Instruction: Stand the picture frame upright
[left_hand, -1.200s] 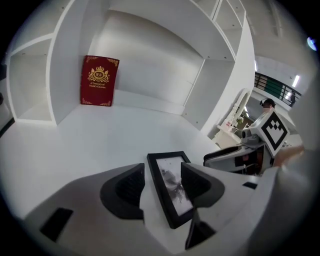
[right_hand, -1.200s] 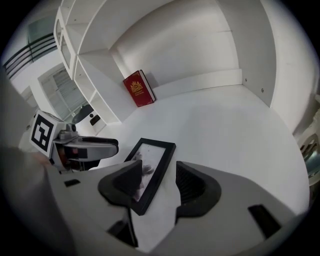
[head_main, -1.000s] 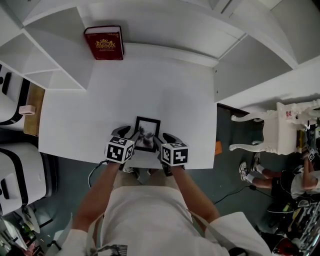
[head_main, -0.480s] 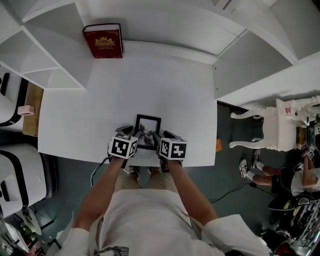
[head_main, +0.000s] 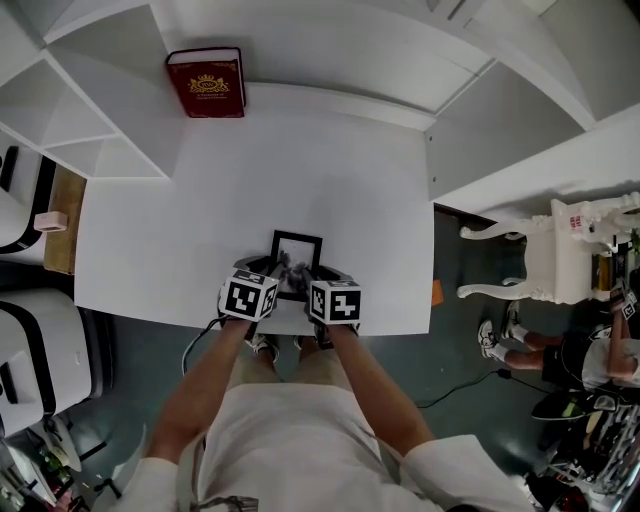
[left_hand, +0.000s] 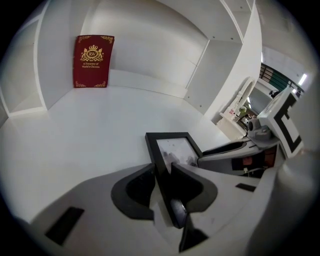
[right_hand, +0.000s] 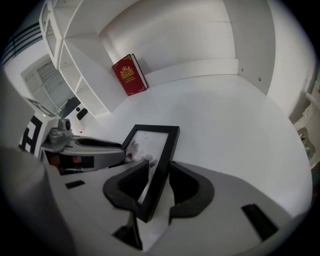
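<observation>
Clamping the picture frame (head_main: 296, 252) by both side rails.
Closing with the left gripper (left_hand: 161, 168) on its left rail and the right gripper (right_hand: 159, 164) on its right rail, pads touching; low on the white table (head_main: 250, 180), near the front edge.

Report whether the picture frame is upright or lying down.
Lying down: the picture frame faces up on the table, not yet raised.

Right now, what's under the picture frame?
White desk surface all around the picture frame; nothing pokes out from beneath. The frame itself covers the spot directly below, so unconfirmed.
</observation>
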